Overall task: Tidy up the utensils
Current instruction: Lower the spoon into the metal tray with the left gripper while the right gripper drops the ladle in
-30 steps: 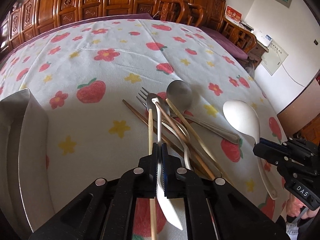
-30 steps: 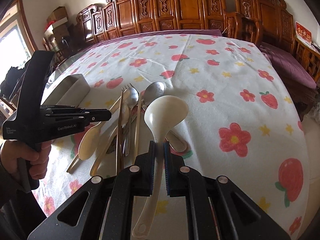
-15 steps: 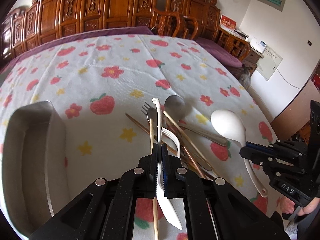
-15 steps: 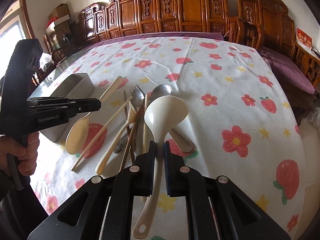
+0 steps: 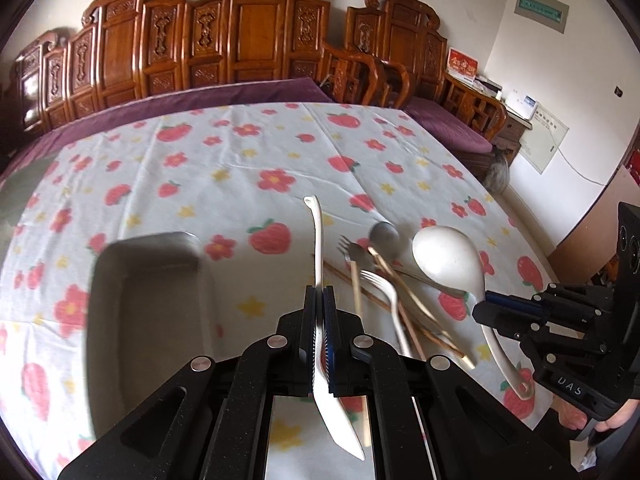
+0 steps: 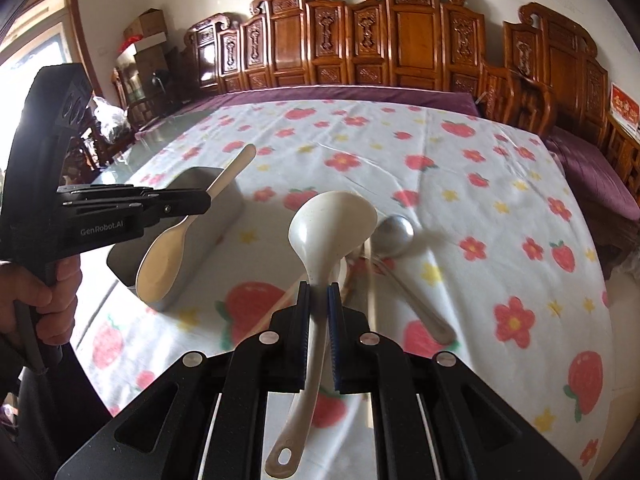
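My left gripper (image 5: 319, 292) is shut on a cream rice paddle (image 5: 317, 240), handle pointing up and away, blade hanging below the jaws. In the right wrist view the left gripper (image 6: 202, 202) holds that paddle (image 6: 164, 256) in the air just in front of a metal tin (image 6: 224, 216). My right gripper (image 6: 319, 292) is shut on the handle of a white ladle (image 6: 332, 224), lifted off the cloth. The left wrist view shows the ladle (image 5: 446, 258) in the right gripper (image 5: 480, 312). Below lie a metal spoon (image 5: 385, 234), a fork (image 5: 380, 280) and chopsticks (image 5: 404, 292).
The rectangular metal tin (image 5: 152, 240) stands on the flowered tablecloth (image 5: 240, 160) left of the utensil pile. Carved wooden chairs (image 6: 400, 40) line the table's far side. The table's right edge drops to the floor. A person's hand (image 6: 40, 292) grips the left handle.
Both grippers have risen with their utensils. The paddle has come up out of the pile and moved left toward the tin. The ladle now hangs higher above the remaining utensils.
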The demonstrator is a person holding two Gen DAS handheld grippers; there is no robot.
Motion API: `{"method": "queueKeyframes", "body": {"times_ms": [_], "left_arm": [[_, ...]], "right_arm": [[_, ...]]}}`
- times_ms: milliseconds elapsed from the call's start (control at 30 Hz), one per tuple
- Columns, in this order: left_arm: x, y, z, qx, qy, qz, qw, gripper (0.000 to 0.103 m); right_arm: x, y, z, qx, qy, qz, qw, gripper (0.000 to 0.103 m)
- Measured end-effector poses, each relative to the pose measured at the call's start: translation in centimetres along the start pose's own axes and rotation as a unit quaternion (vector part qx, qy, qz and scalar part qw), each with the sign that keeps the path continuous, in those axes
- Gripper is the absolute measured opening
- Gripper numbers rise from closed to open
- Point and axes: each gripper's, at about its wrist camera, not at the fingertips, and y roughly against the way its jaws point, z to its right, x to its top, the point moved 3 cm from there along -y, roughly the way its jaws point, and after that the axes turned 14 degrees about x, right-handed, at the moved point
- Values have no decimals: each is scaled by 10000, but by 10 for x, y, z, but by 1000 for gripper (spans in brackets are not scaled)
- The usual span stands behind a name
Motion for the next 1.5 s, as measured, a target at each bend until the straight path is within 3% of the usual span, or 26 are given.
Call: {"method": "queueKeyframes", "body": {"times_ms": [267,533,700,900,1033,1167,1500], "left_arm": [[4,7,-52,354,3,3,9994,3],[-19,-20,-102,723,95,-382,9966,3],[-31,-41,-117,885,26,-715,9935,3],[-39,-50,-118,900,2,-845,9923,6],[-41,-44,-122,898,-17,-773,9930,7],[-40,-29,-134,881,113,-640,9940,16],[-37,10,-172,1079,142,-339,9935,20]], "right_arm": [[16,-19,-38,218,125,22,9997,10],[28,-43,-71,354,157,59,9992,10],[31,-59,-82,391,153,-36,9991,10],[36,-72,-92,397,215,-144,9989,10],[40,-78,-96,411,224,-168,9988,10],[44,-87,-105,464,198,-180,9986,10],[66,-135,-133,788,-31,-262,9965,10]]}}
